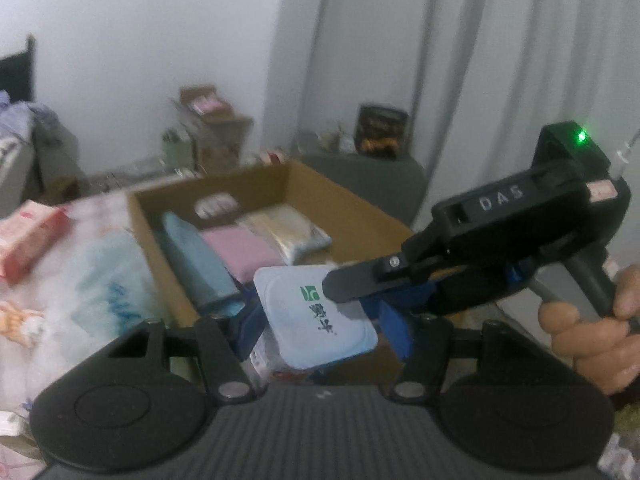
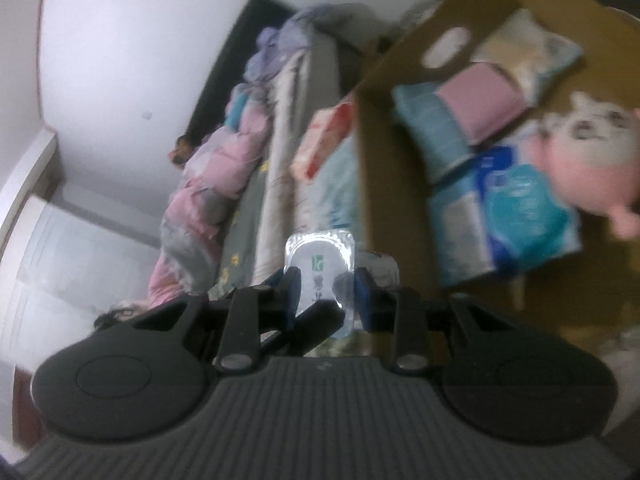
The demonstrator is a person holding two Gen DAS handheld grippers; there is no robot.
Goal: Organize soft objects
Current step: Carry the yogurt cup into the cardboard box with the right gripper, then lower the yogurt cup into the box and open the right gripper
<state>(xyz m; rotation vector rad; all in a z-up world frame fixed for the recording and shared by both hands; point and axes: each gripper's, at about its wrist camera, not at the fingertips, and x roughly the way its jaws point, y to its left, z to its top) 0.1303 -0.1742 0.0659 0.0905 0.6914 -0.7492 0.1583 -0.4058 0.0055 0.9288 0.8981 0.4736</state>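
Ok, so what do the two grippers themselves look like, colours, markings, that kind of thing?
Both are matte black plastic with a ribbed grey base, rounded black side lobes and blue finger pads. The right gripper has white DAS lettering, a green light and a grey handle. The left gripper shows silver pivot bolts.

On my bed (image 2: 256,216) sit the cardboard box (image 1: 168,248), a red-and-white pack (image 1: 28,240) and a blue-printed plastic pack (image 1: 108,280).

A pale blue lid (image 1: 316,316) with green and black print is seen on the cup. The box (image 1: 344,204) is brown; its packs (image 1: 240,248) appear blue, pink and cream.
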